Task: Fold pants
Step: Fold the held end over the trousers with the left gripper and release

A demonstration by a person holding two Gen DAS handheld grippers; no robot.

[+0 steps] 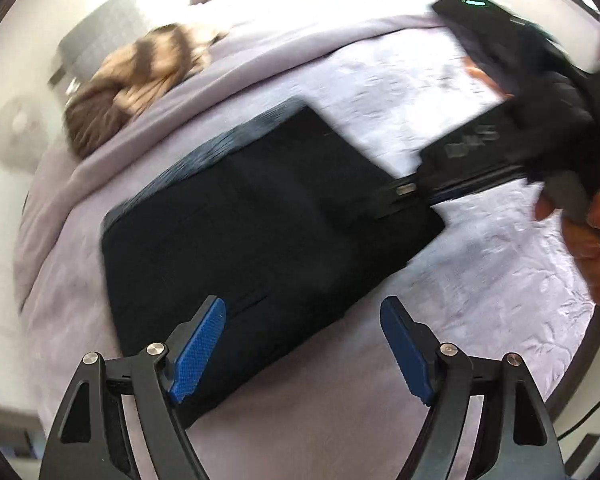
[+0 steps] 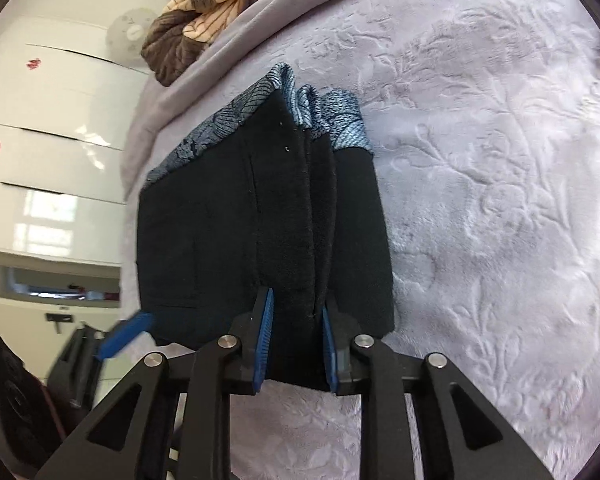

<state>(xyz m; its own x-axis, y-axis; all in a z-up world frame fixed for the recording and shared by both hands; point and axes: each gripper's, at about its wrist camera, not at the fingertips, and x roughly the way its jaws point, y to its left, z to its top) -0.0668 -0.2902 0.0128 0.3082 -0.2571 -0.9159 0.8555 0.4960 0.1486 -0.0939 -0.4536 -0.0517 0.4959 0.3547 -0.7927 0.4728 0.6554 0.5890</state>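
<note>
pants (image 2: 260,216) on bedspread (image 2: 480,160) | striped garment (image 2: 216,12) behind pants

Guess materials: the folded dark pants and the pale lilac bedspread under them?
Folded dark pants: likely matte woven cotton or blend; the turned-out grey-blue lining shows a printed weave. Pale lilac bedspread: looks like plush embossed fleece or velvet, with raised leaf relief and soft sheen.

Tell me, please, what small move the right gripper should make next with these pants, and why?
Probably open the right gripper and draw it back: the pants already lie folded flat on the blanket, its pads straddle the near edge, and the left gripper stands open above them.
</note>
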